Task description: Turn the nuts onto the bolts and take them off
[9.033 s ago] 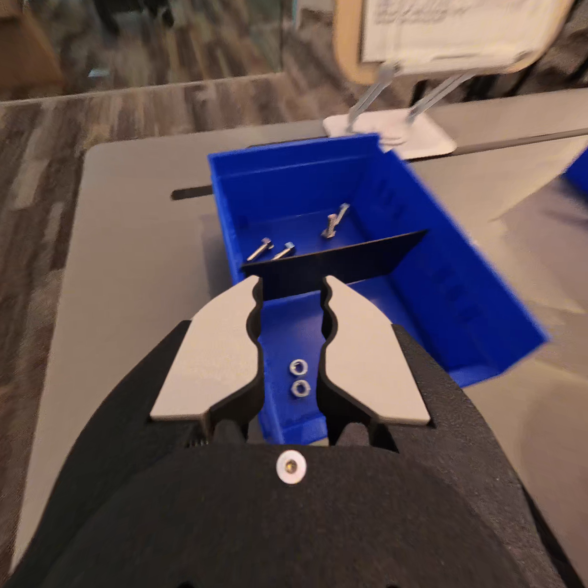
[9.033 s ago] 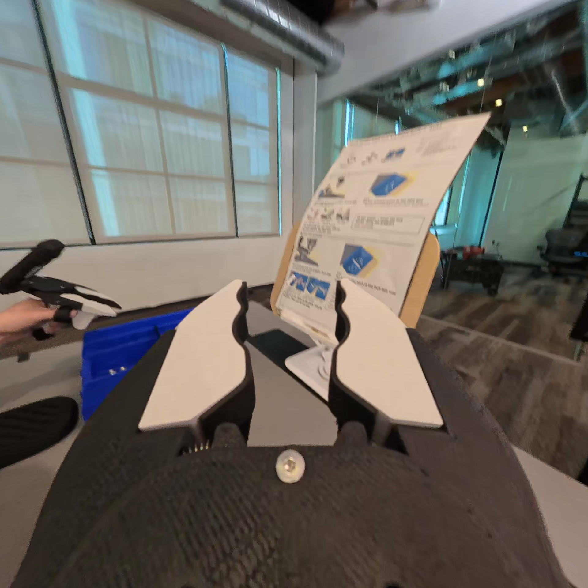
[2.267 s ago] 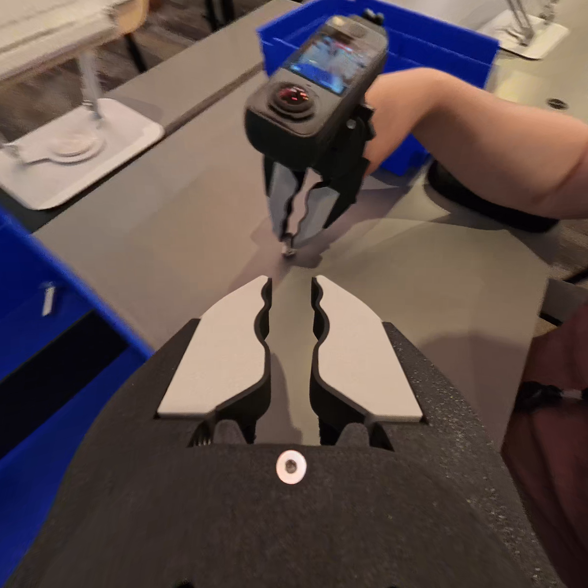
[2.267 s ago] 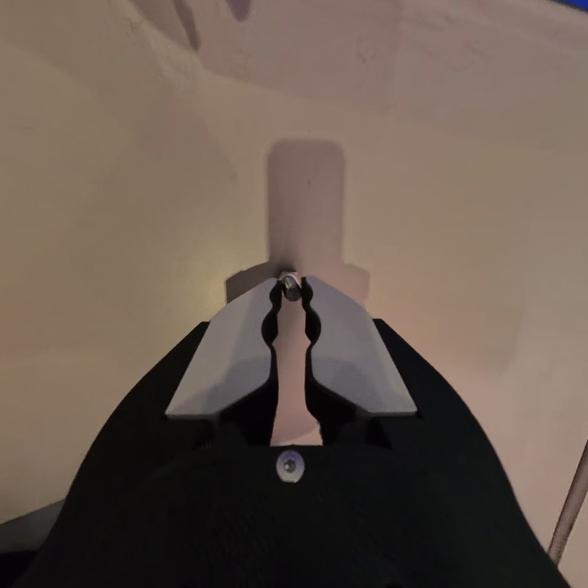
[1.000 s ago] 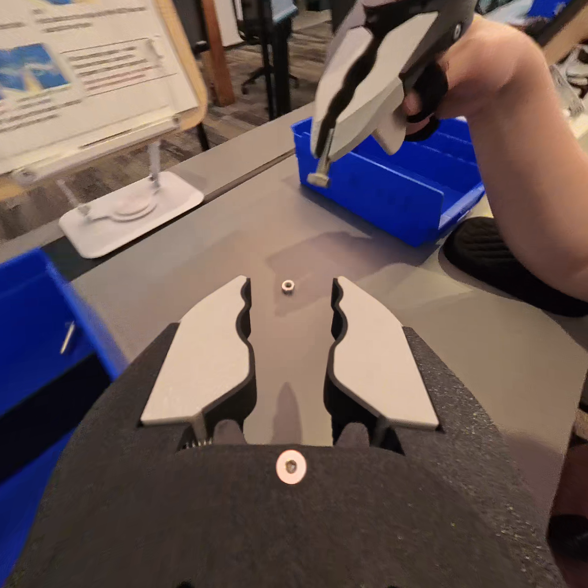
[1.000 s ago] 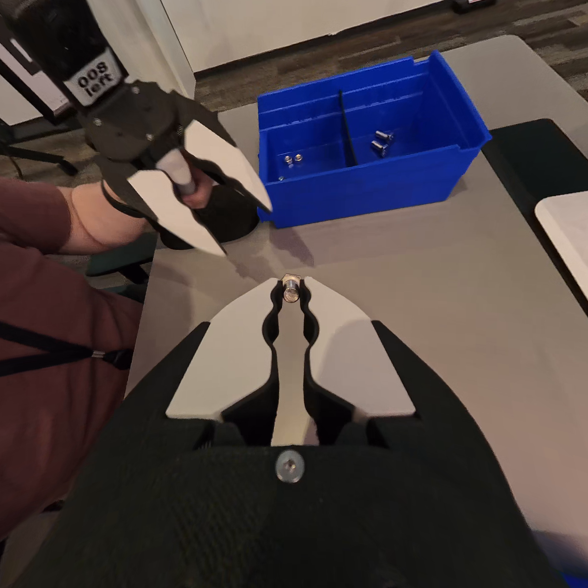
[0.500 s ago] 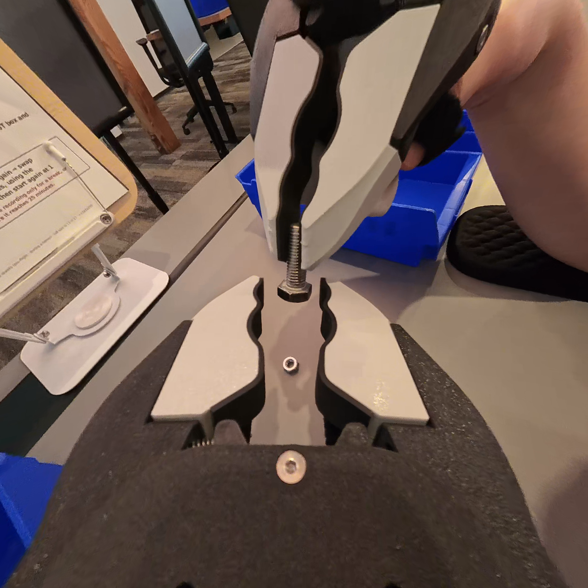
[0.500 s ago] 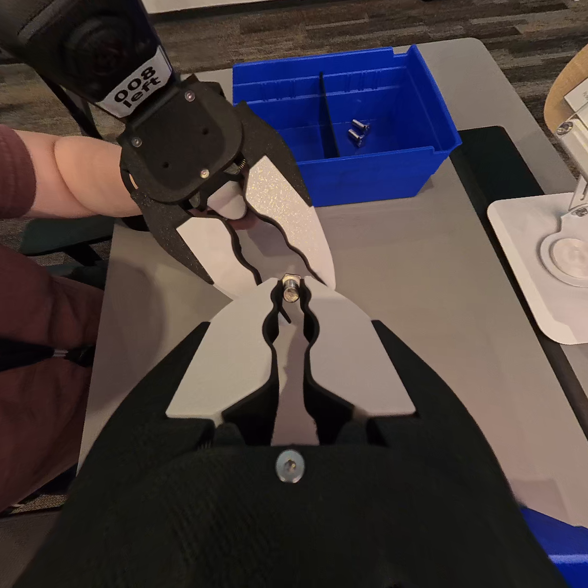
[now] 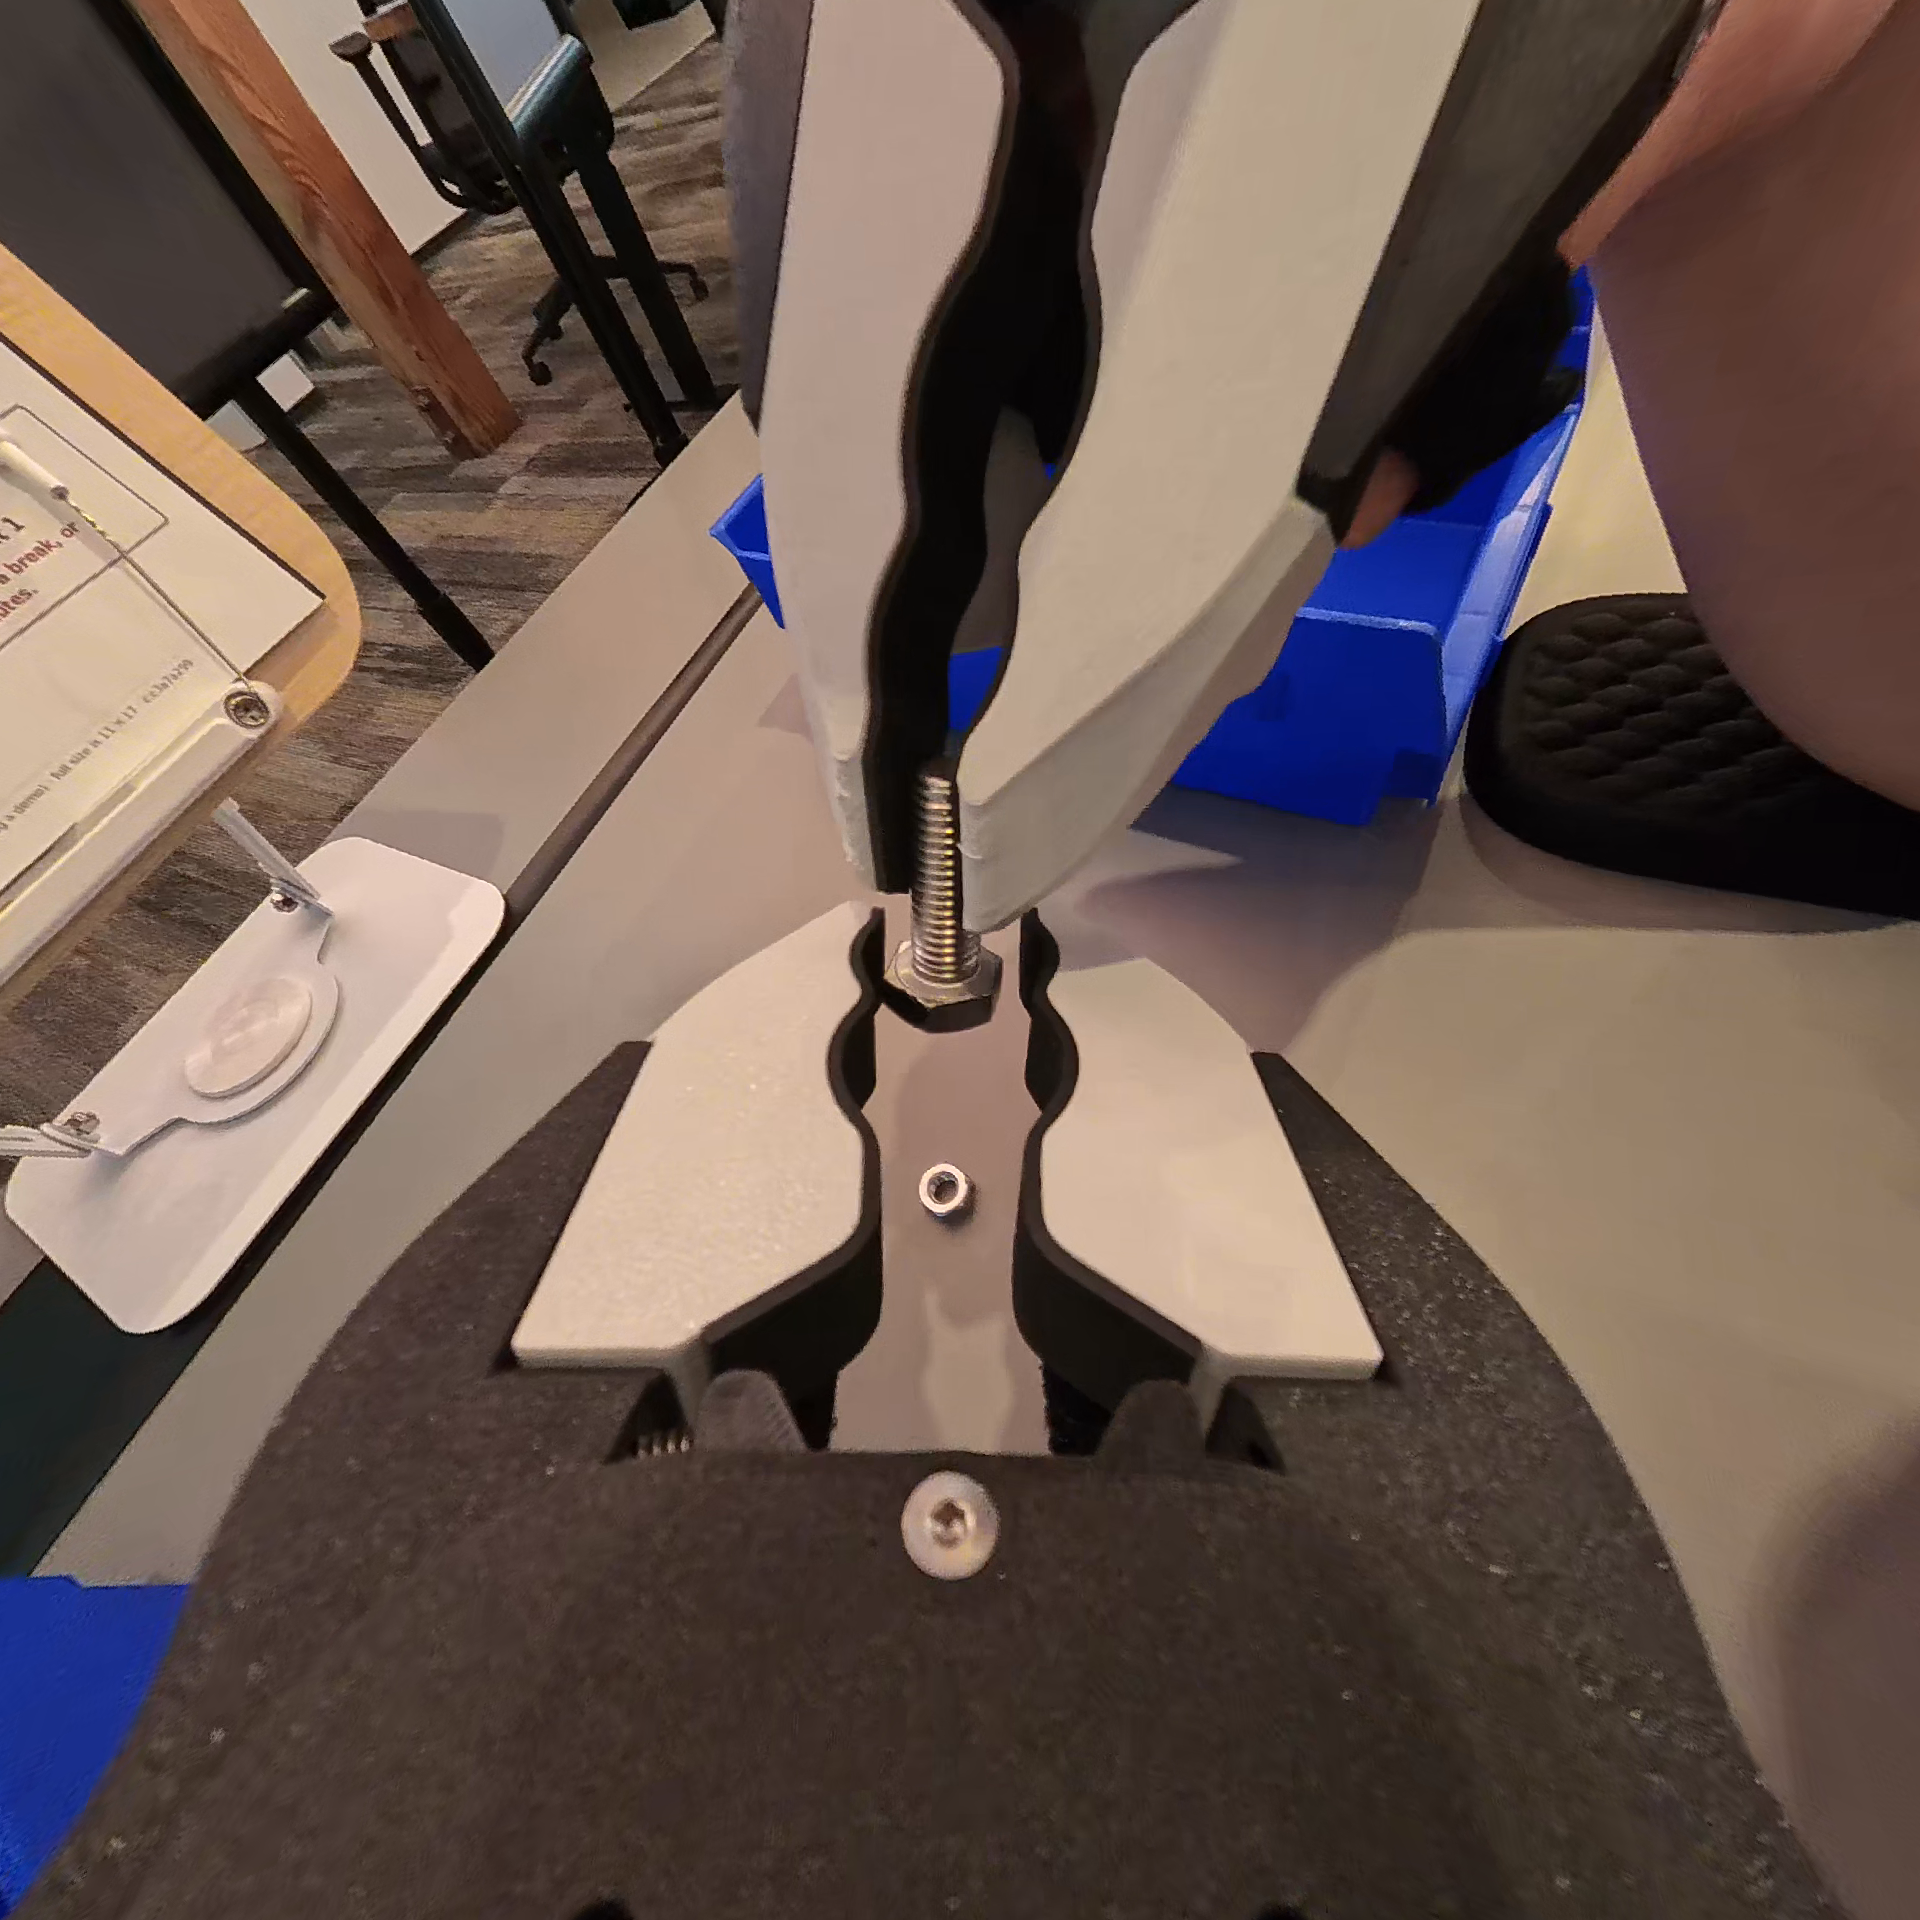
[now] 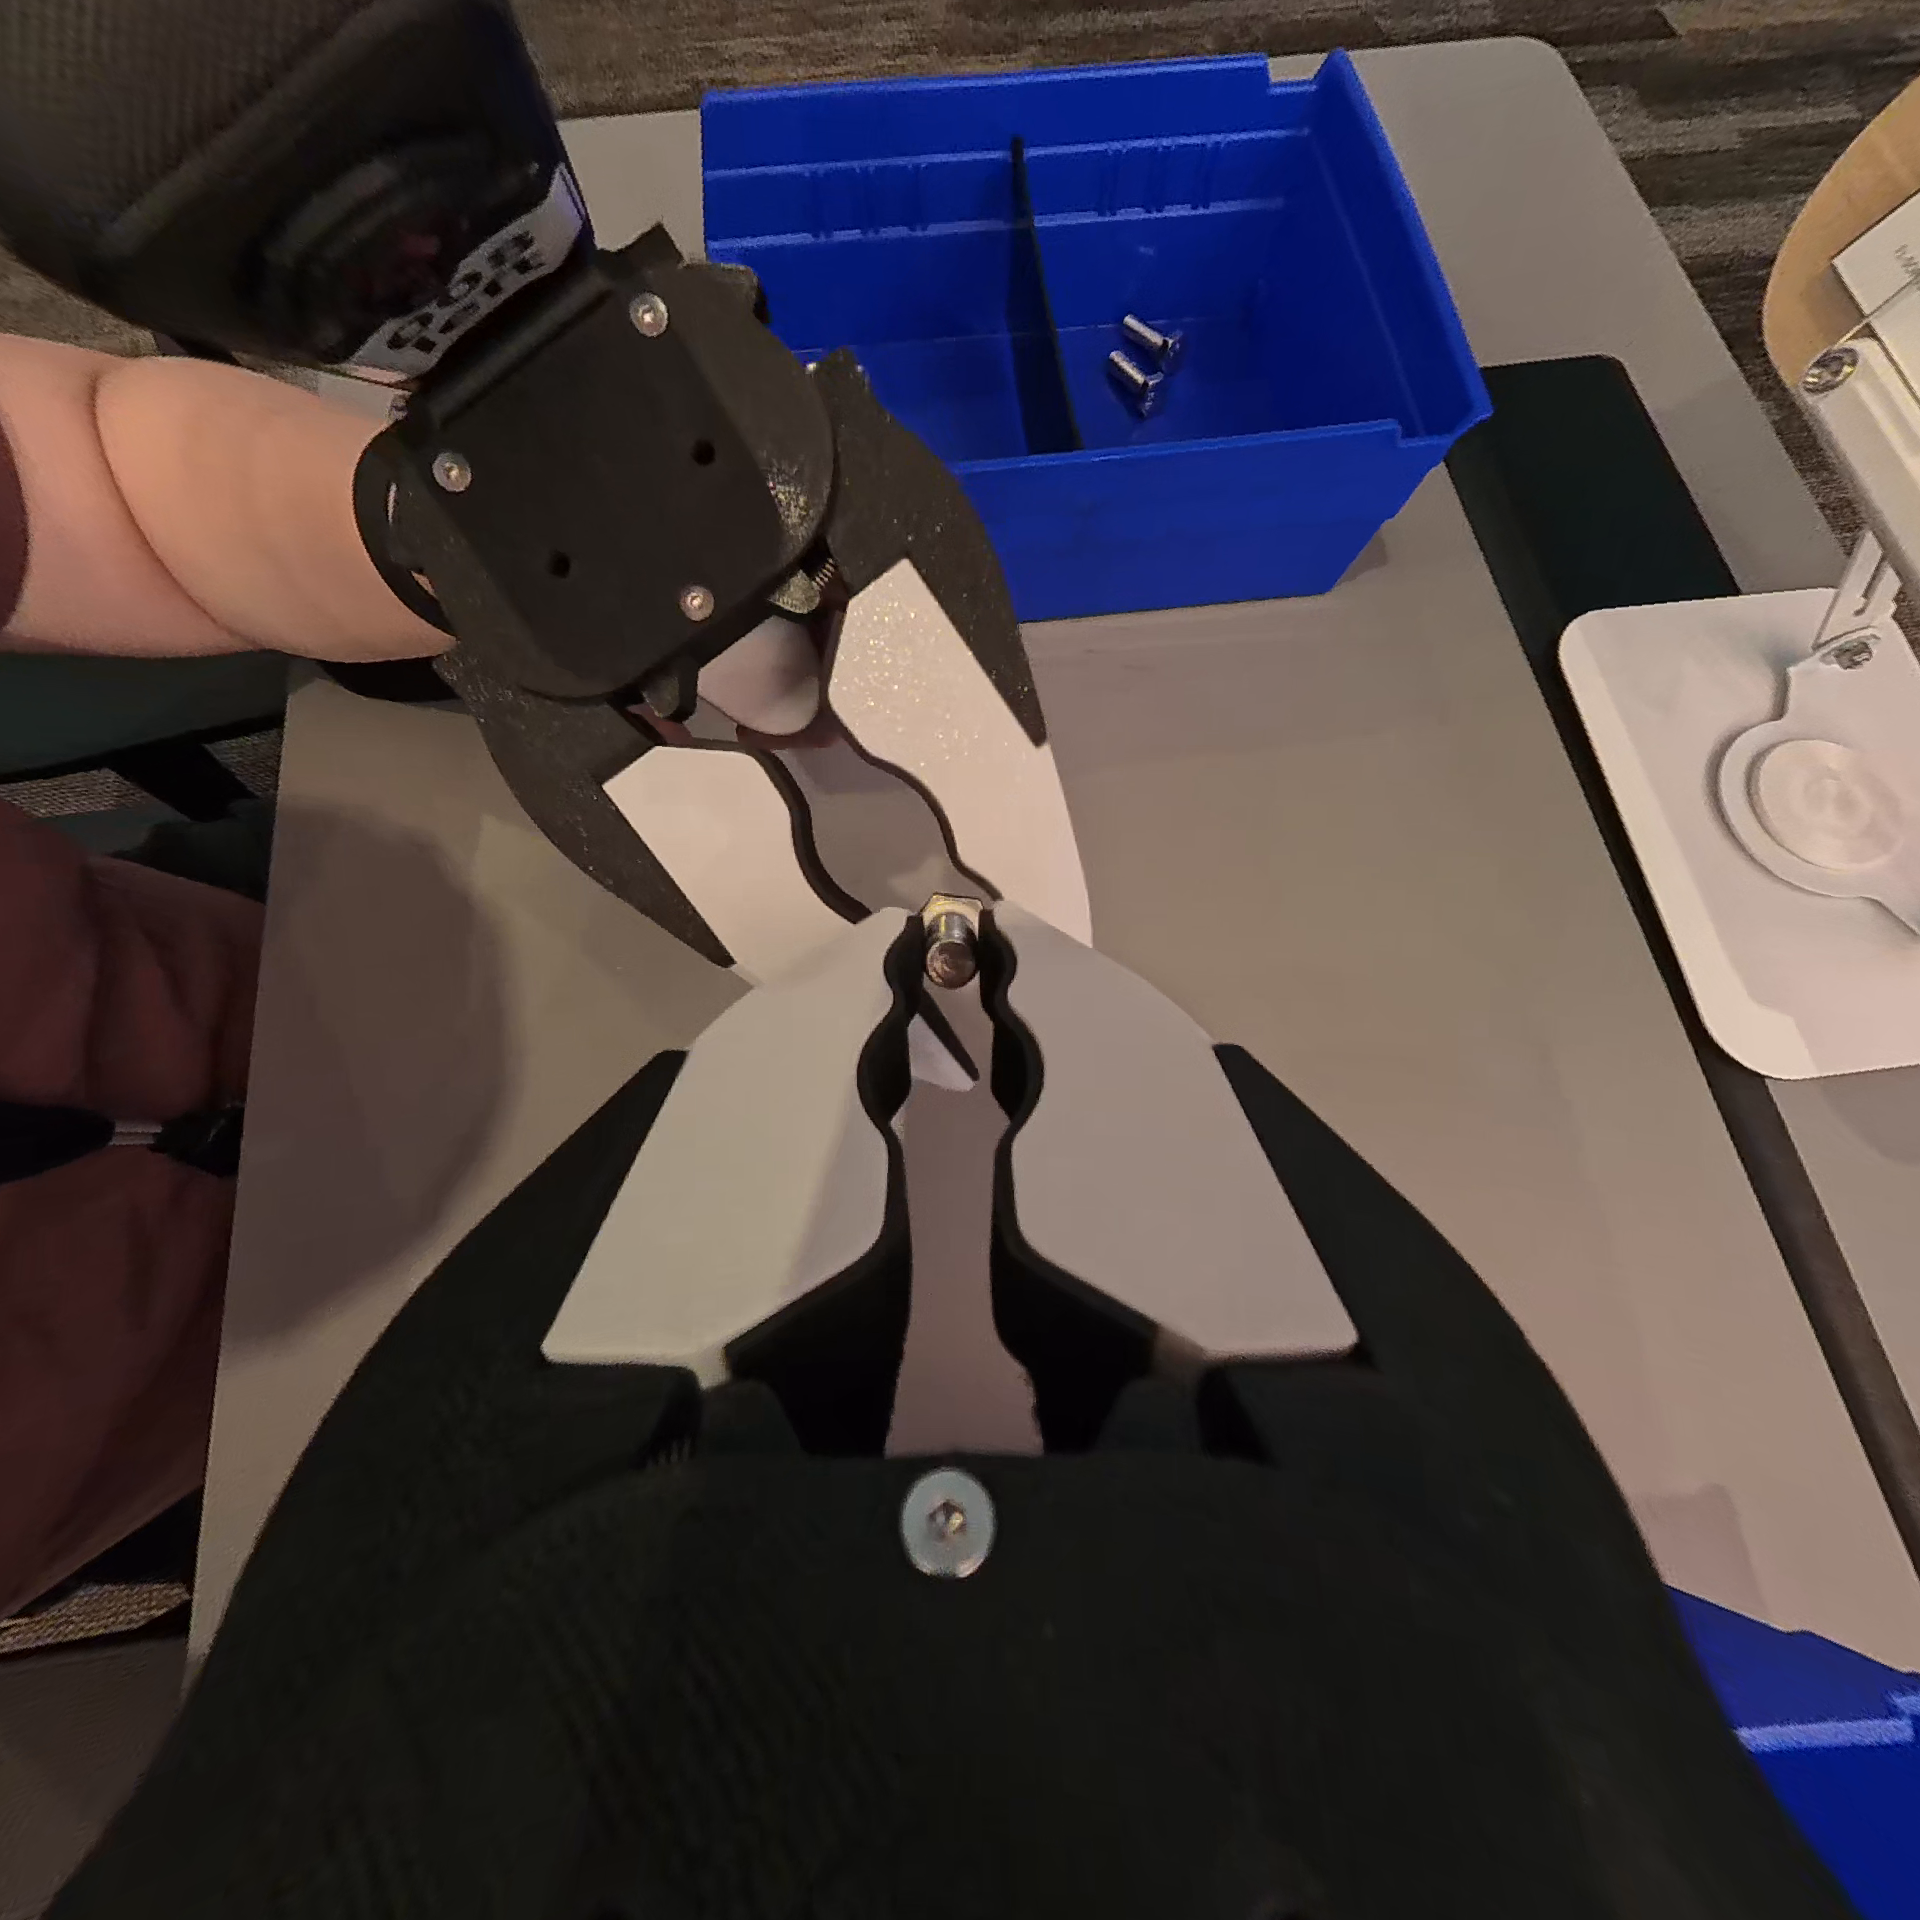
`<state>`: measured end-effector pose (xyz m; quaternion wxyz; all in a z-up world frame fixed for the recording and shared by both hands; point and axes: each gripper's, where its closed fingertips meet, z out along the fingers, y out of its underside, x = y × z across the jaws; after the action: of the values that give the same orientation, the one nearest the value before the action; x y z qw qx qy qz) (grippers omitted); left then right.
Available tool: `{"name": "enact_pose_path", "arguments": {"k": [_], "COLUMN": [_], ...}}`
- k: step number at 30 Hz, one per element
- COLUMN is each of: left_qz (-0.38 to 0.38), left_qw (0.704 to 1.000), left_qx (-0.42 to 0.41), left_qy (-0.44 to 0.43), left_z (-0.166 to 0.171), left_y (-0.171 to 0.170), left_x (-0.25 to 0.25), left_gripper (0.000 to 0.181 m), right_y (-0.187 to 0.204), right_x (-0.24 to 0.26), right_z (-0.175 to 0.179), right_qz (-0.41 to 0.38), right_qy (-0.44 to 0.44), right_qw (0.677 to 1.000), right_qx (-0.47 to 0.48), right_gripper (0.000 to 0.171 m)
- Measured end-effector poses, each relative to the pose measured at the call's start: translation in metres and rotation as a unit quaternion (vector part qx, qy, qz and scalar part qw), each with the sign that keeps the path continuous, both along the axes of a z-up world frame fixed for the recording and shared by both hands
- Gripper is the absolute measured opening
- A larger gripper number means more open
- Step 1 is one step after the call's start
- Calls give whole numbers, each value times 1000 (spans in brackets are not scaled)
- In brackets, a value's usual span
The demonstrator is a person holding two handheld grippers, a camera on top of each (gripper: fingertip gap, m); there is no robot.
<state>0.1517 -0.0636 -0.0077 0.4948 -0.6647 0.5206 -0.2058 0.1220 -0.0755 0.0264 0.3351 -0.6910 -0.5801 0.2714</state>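
Observation:
My right gripper (image 10: pixel 948 961) is shut on a silver bolt (image 10: pixel 948 951), gripping the threaded shank. In the left wrist view it comes down from above (image 9: pixel 925 842) with the bolt (image 9: pixel 935 883) pointing head down. My left gripper (image 9: pixel 951 940) is open, and the bolt's hex head sits between its tips, close to the left finger, with a gap on the right side. A loose silver nut (image 9: pixel 943 1192) lies on the grey table (image 9: pixel 1558 1195) below, between the left gripper's fingers. The left gripper's fingers (image 10: pixel 935 727) also show in the right wrist view, held by a hand.
A blue divided bin (image 10: pixel 1143 520) with two bolts (image 10: pixel 1143 358) stands behind the left gripper. A second blue bin (image 9: pixel 1351 707) and a black pad (image 9: pixel 1662 748) are on the right side. A white stand base (image 9: pixel 249 1018) holding a sheet sits at the table's far edge. My right fingertips sit around 4 centimetres from my left ones. My left gripper's tips are some 15 centimetres from the loose silver nut (image 9: pixel 943 1192).
The right gripper brought the bolt from above the table to the left gripper's tips. The left gripper's jaws narrowed, and the bolt head now sits between them. The nut stayed on the table.

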Motion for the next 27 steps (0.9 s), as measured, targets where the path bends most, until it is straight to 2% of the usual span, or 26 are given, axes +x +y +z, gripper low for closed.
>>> {"name": "enact_pose_path", "arguments": {"k": [15,17,21,24,27], "left_qz": [-18,-13,10,37,67], "left_qw": [999,999,998,997,993], "left_qx": [-12,-23,-29,-15,4], "left_qy": [-27,-36,-58,-71,-101], "left_z": [6,8,15,33,71], "left_y": [-5,-3,8,21,38], "left_x": [1,-1,-11,-29,-53], "left_gripper": [14,14,14,14,14], "right_y": [-4,3,9,23,36], "right_x": [-1,-2,7,20,24], "right_z": [7,19,52,58,38], "right_qz": [30,14,-7,-47,-81], "right_qy": [34,65,148,170,136], "right_qw": [999,998,988,984,987], "right_qx": [-5,15,35,34,7], "right_gripper": [12,29,31,34,34]}}
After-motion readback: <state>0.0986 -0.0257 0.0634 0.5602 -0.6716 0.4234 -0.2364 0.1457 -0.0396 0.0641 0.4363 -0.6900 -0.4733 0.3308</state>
